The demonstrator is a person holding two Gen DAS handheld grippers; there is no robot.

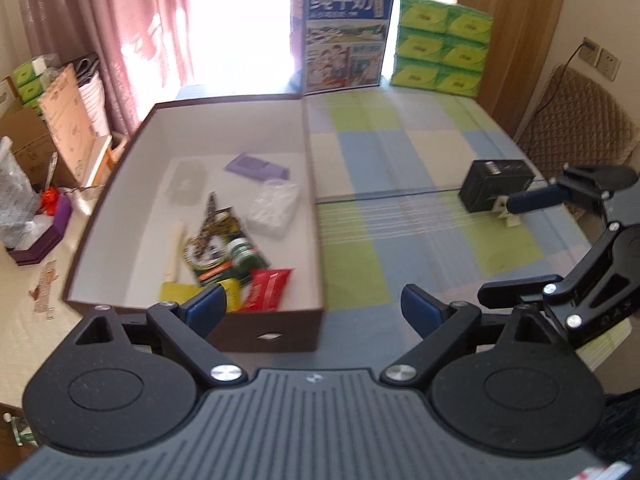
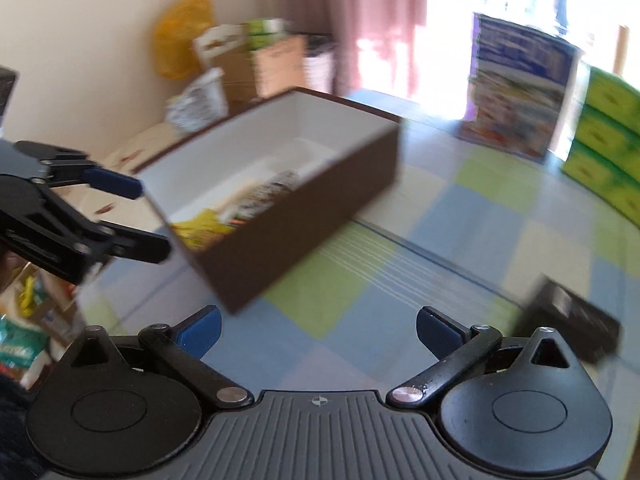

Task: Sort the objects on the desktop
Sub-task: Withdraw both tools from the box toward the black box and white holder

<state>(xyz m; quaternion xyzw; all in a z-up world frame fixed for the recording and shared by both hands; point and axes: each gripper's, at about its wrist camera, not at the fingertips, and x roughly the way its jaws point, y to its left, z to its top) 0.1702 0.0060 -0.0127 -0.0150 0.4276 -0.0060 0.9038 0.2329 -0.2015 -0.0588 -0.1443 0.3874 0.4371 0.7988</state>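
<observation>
A brown box with a white inside (image 1: pixel 240 128) sits on the left of the checked tablecloth. It holds scissors (image 1: pixel 208 220), a purple item (image 1: pixel 256 166), a clear bag (image 1: pixel 274 208), a red packet (image 1: pixel 266 288), a green tin and yellow packets. My left gripper (image 1: pixel 314 310) hangs open over the box's near right corner, nothing between its fingers. A small black box (image 1: pixel 494 184) stands on the right of the table with a white piece (image 1: pixel 508 216) beside it. My right gripper (image 1: pixel 498 248) is open just in front of it. The blurred right wrist view shows my right gripper (image 2: pixel 320 328) open and empty, with the brown box (image 2: pixel 304 224), the black box (image 2: pixel 572 324) and my left gripper (image 2: pixel 150 218).
A blue milk carton (image 1: pixel 344 36) and stacked green tissue packs (image 1: pixel 440 52) stand at the table's far edge. A quilted chair (image 1: pixel 576 128) is on the right. Cardboard boxes and bags (image 1: pixel 40 140) crowd the floor on the left, by pink curtains.
</observation>
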